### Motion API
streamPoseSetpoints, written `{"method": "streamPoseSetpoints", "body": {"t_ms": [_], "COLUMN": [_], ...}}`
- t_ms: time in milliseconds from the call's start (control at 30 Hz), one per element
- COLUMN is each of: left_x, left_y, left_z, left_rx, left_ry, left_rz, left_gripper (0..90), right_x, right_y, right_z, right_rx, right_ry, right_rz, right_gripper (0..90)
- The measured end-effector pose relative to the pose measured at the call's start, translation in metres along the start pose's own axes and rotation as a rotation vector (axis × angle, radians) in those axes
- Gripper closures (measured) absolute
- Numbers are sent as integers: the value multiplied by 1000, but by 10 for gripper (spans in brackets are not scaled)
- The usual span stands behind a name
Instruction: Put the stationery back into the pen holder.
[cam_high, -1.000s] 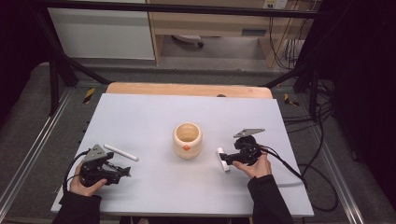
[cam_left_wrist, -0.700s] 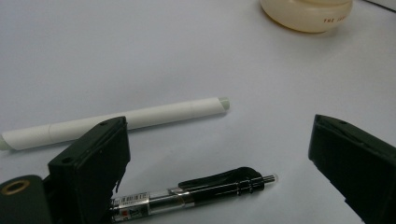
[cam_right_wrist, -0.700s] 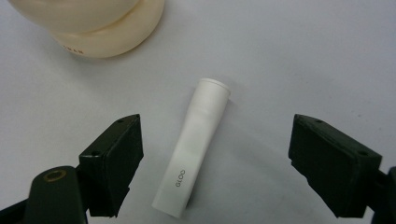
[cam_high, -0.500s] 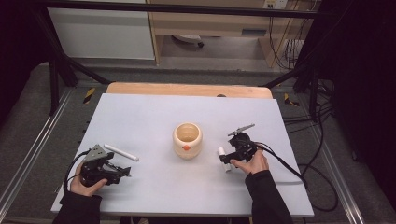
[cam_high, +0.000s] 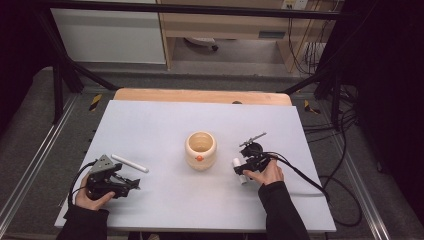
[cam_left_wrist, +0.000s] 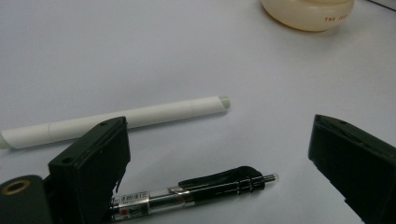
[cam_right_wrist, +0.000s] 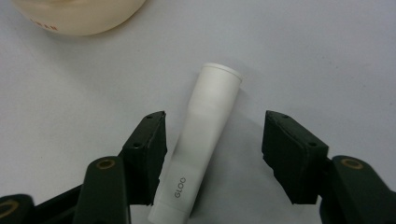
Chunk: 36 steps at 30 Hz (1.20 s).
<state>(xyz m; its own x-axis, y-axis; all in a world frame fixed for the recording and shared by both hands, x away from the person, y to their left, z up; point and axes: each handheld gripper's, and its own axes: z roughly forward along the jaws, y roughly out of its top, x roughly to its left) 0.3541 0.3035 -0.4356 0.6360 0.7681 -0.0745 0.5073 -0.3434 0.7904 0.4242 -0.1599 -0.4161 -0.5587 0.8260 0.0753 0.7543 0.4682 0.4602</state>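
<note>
White plastic glue tube marked GLOO lies flat on the pale grey worktop, just right of the cream ceramic pot. The right hand-held gripper straddles it, jaws just been closing, one pad at the tube, the other still apart. Left hand-held gripper gapes wide over a clear-and-black pen, a white marker stick just beyond
</note>
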Motion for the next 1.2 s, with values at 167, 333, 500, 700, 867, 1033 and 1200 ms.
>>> {"method": "streamPoseSetpoints", "body": {"t_ms": [167,333,500,700,867,1033,1200], "left_x": [0,0,0,0,0,0,0], "left_y": [0,0,0,0,0,0,0], "left_z": [0,0,0,0,0,0,0], "left_rx": [-2,-1,-1,-1,0,1,0], "left_ry": [0,0,0,-1,-1,-1,-1], "left_rz": [0,-2,-1,1,2,2,1], "left_gripper": [57,57,57,57,57,58,57], "right_x": [1,0,3,3,3,3,3], "right_y": [2,3,5,6,6,6,6], "right_z": [3,5,8,9,9,8,9], "right_rx": [14,30,48,50,59,62,67], "right_ry": [4,13,15,8,3,-3,-5], "right_rz": [16,38,47,55,55,42,35], "right_gripper": [490,535,590,618,653,681,682]}}
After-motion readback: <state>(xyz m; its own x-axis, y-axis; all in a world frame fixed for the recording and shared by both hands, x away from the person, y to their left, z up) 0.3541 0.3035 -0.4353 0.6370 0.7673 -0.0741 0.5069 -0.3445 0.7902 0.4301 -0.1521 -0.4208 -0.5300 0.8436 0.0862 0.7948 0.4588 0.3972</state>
